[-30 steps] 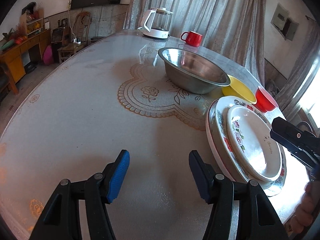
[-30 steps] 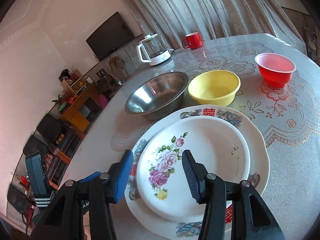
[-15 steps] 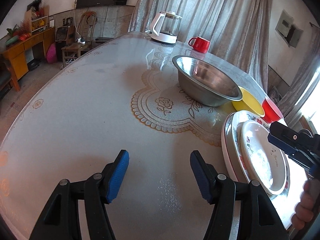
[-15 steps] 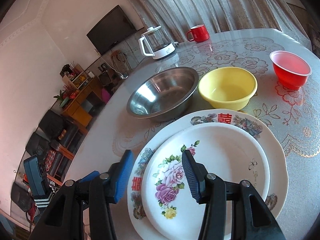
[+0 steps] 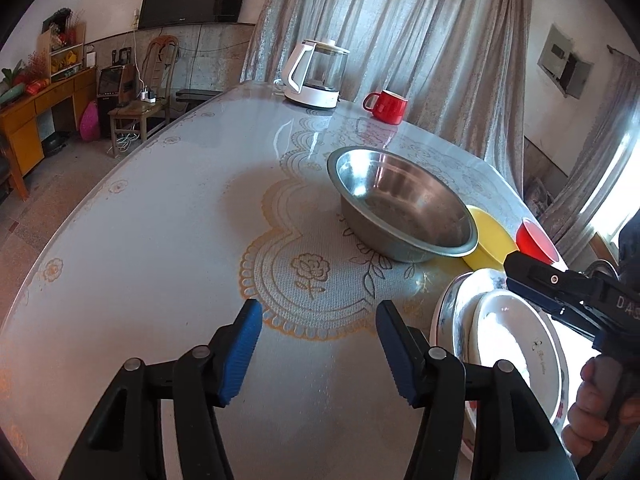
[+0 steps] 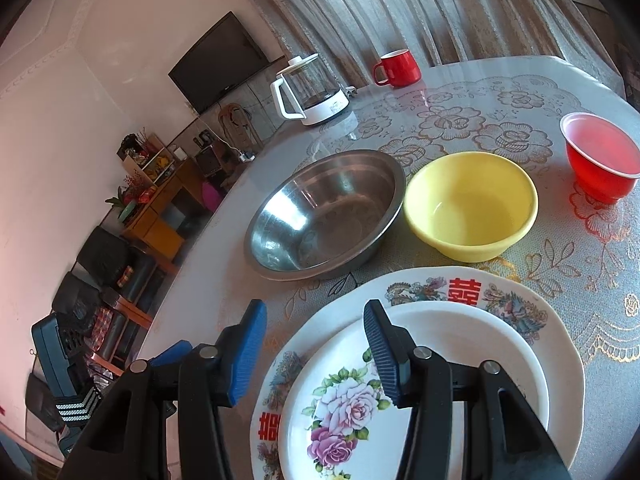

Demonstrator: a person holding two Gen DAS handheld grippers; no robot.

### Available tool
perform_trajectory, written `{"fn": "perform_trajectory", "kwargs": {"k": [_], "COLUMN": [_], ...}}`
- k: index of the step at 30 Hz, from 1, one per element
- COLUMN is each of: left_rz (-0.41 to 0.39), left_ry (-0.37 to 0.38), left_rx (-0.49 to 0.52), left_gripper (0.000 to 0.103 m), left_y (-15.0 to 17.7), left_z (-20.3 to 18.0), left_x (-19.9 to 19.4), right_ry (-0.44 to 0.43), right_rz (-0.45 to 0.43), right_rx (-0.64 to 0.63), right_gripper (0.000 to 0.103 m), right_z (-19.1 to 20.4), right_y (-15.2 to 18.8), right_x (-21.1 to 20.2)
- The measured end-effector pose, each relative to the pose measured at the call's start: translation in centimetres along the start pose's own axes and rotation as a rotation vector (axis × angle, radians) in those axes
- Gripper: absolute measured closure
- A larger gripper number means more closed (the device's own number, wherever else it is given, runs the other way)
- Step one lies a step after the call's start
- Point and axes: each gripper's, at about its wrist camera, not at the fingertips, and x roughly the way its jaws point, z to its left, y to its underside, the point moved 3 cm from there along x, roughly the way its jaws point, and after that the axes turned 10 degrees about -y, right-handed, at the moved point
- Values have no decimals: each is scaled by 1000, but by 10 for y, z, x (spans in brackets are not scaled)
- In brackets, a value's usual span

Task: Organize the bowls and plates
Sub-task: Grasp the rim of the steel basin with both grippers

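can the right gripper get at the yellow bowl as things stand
Probably yes. The right gripper hangs open and empty over the stacked plates, and the yellow bowl sits just past them, apart from the steel bowl and the red cup, its rim clear from above.

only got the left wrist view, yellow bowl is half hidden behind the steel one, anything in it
Observer: No, the yellow bowl is empty.
Operator: is the other hand gripping anything
Observer: No. The right hand-held gripper is open with nothing gripped, and the left rim of the small plate lies below its fingers.
Operator: and the red one, touching the yellow
Observer: No, the red bowl stands apart from it, with bare tablecloth between them.
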Motion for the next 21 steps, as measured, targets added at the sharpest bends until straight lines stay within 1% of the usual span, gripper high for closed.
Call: {"fn": "perform_trajectory", "kwargs": {"k": [1, 2, 8, 11, 13, 16, 17, 18, 19, 20, 21], "left_rz": [1, 1, -28, -10, 1, 16, 26, 43, 59, 56, 43], "left_ry": [9, 18, 55, 72, 102, 113, 117, 120, 122, 124, 117], "left_rx": [-5, -11, -57, -80, -94, -87, -81, -73, -65, -58, -49], "left_gripper": [52, 53, 53, 53, 53, 54, 59, 75, 83, 82, 81], "left_y": [-6, -13, -49, -62, -69, -76, -77, -76, -75, -74, -72], "left_z": [-1, -2, -5, -6, -10, -17, -20, -23, -26, -28, -30], "left_x": [3, 6, 23, 40, 49, 67, 73, 79, 83, 83, 81], "right_ry": [0, 0, 24, 40, 52, 64, 68, 77, 89, 102, 119], "right_rz": [0, 0, 19, 22, 27, 41, 46, 52, 64, 79, 87], "right_rx": [1, 1, 39, 59, 81, 93, 92, 89, 84, 79, 69], "right_gripper": [52, 52, 52, 52, 52, 52, 52, 58, 67, 71, 72], "right_z": [-1, -3, -18, -25, -30, -36, -37, -38, -39, -39, -39], "right_y": [-4, -8, -29, -36, -39, -43, -44, -46, -46, -46, -46], "right_x": [4, 8, 33, 42, 48, 57, 61, 64, 68, 72, 75]}}
